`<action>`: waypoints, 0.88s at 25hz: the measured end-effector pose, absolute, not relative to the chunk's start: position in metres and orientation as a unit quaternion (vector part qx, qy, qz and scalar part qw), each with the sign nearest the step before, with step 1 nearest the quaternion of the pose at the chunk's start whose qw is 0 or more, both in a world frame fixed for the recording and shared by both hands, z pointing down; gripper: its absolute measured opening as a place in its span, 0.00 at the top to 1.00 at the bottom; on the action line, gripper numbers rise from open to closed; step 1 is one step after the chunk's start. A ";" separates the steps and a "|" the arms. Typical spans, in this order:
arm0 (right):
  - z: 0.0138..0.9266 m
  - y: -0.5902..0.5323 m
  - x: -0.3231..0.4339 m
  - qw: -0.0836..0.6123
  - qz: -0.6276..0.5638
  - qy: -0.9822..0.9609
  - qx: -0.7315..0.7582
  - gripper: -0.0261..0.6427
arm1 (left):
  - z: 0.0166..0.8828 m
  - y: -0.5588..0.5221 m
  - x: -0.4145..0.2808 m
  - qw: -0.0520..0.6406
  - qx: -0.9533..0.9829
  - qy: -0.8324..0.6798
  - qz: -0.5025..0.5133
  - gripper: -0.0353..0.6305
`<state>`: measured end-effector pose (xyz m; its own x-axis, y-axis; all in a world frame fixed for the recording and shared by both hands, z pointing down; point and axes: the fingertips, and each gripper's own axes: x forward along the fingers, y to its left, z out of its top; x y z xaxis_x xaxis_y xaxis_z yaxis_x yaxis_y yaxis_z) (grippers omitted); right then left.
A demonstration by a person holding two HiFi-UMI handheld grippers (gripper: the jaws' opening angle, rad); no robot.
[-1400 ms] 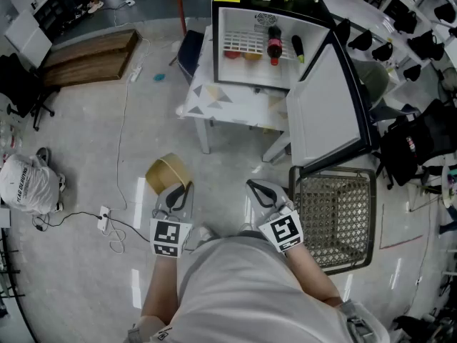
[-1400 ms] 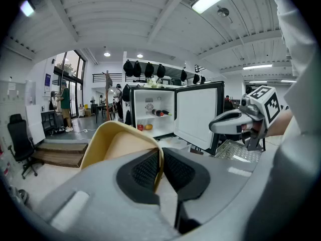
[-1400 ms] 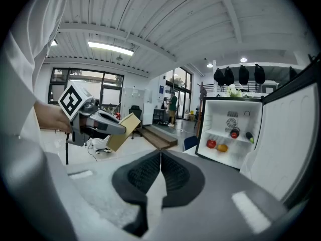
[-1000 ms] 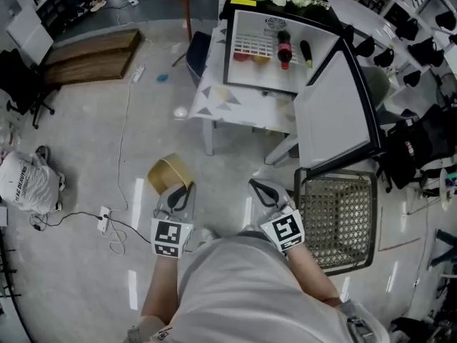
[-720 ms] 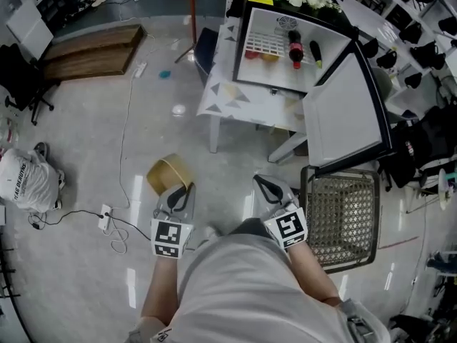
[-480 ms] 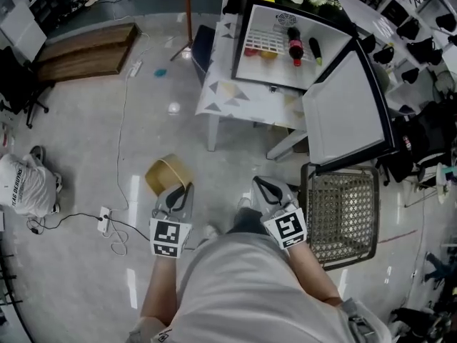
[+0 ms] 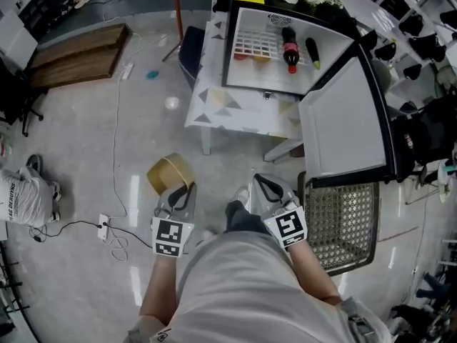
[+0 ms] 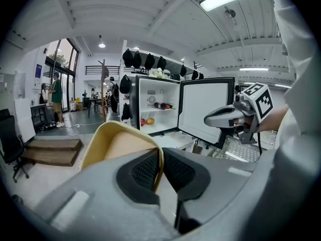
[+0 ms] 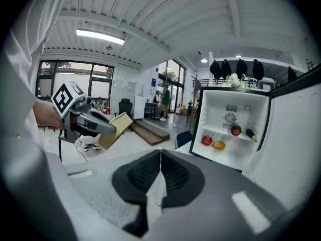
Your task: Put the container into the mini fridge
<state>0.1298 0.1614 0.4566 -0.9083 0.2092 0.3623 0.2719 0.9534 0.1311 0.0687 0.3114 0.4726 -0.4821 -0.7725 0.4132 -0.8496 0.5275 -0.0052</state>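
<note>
A tan, shallow open container (image 7: 168, 173) hangs in front of me over the floor, and my left gripper (image 7: 188, 187) is shut on its rim. In the left gripper view the rim (image 8: 157, 160) is pinched between the black pads. My right gripper (image 7: 256, 180) is shut with nothing in it; its pads meet in the right gripper view (image 9: 160, 160). The mini fridge (image 7: 247, 21) stands open on a low white table (image 7: 221, 111) ahead, its door (image 7: 344, 120) swung to the right. A red-capped bottle (image 7: 289, 46), a dark bottle and two fruits lie inside.
A wire mesh basket (image 7: 343, 216) stands on the floor at my right, just below the fridge door. A cable with a power strip (image 7: 105, 224) trails at the left, near a white bag (image 7: 21, 195). A wooden pallet (image 7: 75, 54) lies far left.
The fridge and table have come nearer in the head view as I step forward; a dark shoe now shows between the grippers. Both grippers keep their hold and spacing.
</note>
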 end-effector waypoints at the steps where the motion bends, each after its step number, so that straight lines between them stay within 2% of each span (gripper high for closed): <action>1: 0.457 0.153 0.123 0.176 -0.090 -0.972 -0.125 0.95 | 0.472 0.302 0.062 0.184 0.476 -0.853 0.109 0.91; 12: 0.463 0.059 0.075 0.189 -0.119 -0.966 -0.128 0.95 | 0.474 0.197 0.002 0.190 0.486 -0.840 0.152 0.91; 22: 0.469 -0.008 0.065 0.178 -0.105 -0.974 -0.094 0.95 | 0.487 0.104 -0.008 0.182 0.529 -0.800 0.215 0.91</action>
<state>0.0649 -0.0076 0.4692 -0.9187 0.1459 0.3671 0.2207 0.9603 0.1707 -0.0077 0.1038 0.4870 -0.3732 -0.7685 0.5197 -0.9256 0.3470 -0.1514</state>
